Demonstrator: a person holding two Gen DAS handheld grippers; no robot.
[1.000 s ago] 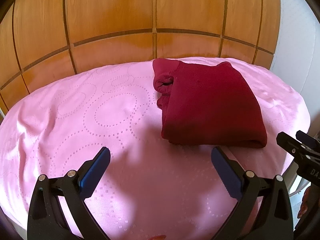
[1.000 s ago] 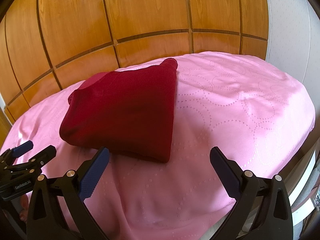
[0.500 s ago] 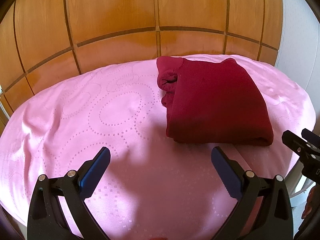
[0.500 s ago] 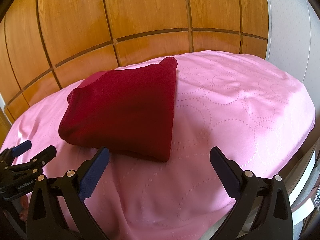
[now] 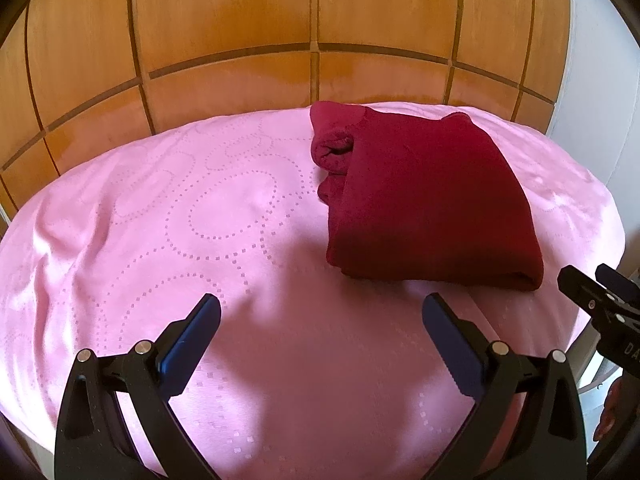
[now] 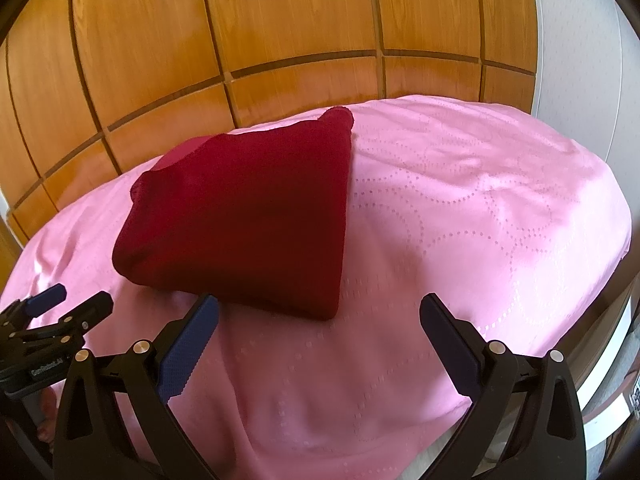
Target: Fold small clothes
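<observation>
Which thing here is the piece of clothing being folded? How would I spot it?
Find the pink bedspread in front of the wooden wall panels. On it lies the dark red garment, folded into a thick rectangle, the only dark thing on the pink.

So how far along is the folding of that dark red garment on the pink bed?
Folding looks done: the dark red garment lies as a compact stack on the pink bedspread. Nothing is in hand; the left hand-held gripper and right hand-held gripper are open and empty. No other clothes show.
</observation>
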